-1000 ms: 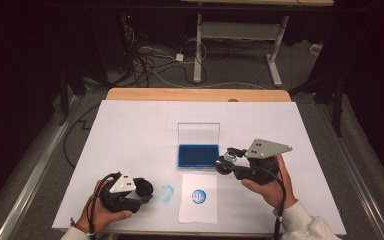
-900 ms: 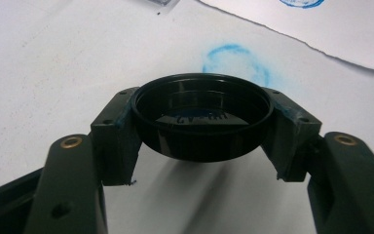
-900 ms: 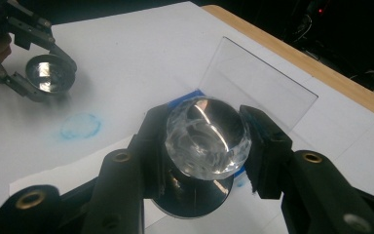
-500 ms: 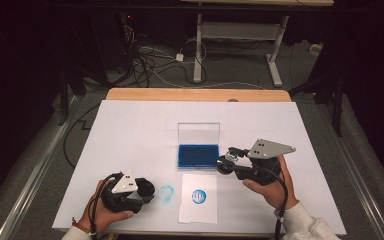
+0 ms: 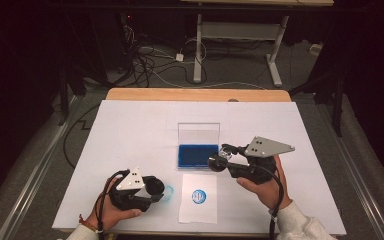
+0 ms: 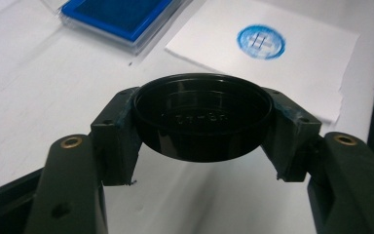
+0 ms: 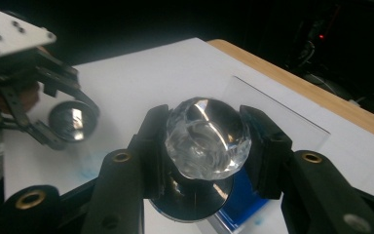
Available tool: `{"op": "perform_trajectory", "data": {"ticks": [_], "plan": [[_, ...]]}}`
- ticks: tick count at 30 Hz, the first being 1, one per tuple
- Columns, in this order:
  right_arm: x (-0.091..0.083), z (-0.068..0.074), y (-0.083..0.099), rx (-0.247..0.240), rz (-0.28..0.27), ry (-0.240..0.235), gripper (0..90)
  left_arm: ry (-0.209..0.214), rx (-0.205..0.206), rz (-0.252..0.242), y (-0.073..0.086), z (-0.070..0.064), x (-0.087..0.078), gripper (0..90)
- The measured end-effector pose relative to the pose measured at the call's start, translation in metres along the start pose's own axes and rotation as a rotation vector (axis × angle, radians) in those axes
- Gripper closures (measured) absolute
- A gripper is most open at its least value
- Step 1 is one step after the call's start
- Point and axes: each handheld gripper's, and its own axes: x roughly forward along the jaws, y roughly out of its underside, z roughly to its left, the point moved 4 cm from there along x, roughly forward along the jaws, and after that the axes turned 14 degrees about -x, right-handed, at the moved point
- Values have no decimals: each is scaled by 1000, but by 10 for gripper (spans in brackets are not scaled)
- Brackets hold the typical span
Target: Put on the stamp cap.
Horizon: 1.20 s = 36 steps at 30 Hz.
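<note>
My left gripper (image 5: 155,187) sits low at the table's front left, shut on a black round cap (image 6: 202,117) that lies flat between its jaws. My right gripper (image 5: 219,161) is shut on the clear faceted knob (image 7: 207,136) of a round stamp, whose black disc base (image 7: 195,197) hangs under the knob. The stamp hovers at the front right corner of the blue ink pad (image 5: 197,155), which lies in a clear case with its lid (image 5: 198,132) standing open behind it. In front of the pad lies a white paper sheet (image 5: 198,212) bearing a round blue print (image 5: 198,196).
A faint blue smear (image 5: 168,194) marks the white table cover (image 5: 130,130) just right of the left gripper. The wooden table edge (image 5: 195,95) runs along the back. Cables and a desk frame stand on the dark floor beyond.
The right gripper has drifted slightly left with the stamp, staying over the pad's corner. The left gripper has shifted a little toward the paper with the cap.
</note>
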Motion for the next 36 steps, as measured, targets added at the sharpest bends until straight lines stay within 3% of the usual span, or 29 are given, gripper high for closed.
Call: {"op": "perform_trajectory", "data": {"ticks": [6, 12, 16, 26, 36], "plan": [[8, 11, -15, 7, -51, -42, 570, 85, -28, -42, -15, -14, 5, 367], [18, 25, -28, -10, -78, -83, 570, 103, -6, -62, -28, -26, 12, 367], [26, 33, -33, -18, -83, -107, 570, 96, 9, -77, -34, -29, 15, 368], [41, 43, -34, -11, -78, -146, 570, 50, 90, -107, -44, -36, 16, 368], [48, 48, -29, -13, -61, -155, 570, 31, 99, -135, -51, -35, 17, 367]]}}
